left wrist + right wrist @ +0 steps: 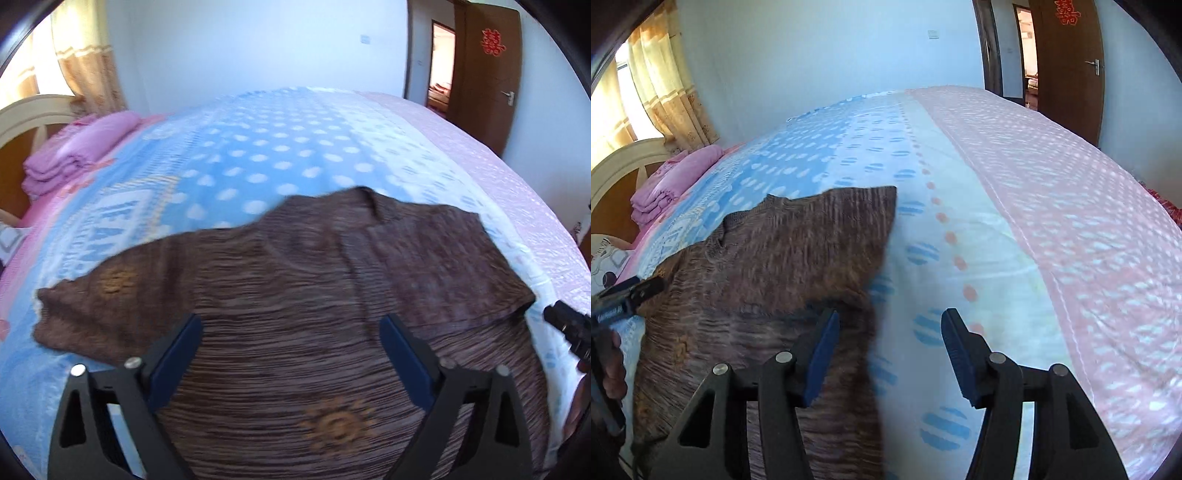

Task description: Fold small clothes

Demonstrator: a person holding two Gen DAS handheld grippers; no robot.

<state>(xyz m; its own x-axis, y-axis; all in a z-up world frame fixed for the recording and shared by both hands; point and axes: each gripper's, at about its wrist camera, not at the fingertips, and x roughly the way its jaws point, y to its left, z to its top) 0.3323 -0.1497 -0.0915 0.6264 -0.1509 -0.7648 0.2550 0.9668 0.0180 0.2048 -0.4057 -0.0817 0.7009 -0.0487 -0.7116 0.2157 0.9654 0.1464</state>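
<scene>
A brown ribbed top [295,266] with orange sun motifs lies spread flat on the bed, one sleeve stretched out to the left. My left gripper [291,325] hovers over the top's lower middle with its jaws wide apart and nothing gripped. In the right wrist view the top [783,258] fills the lower left. My right gripper [891,317] stands open above the top's right edge, its left finger over the fabric and its right finger over the sheet. Each view catches the other gripper: the right gripper [569,328] at the right edge and the left gripper [628,295] at the left edge.
The bed carries a blue sheet with white dots [258,147] and a pink cover [1071,221] on its right side. A folded pink blanket [74,158] lies by the cream headboard [29,110]. A brown door [484,74] stands open at the far right. A hand [613,369] holds the left gripper.
</scene>
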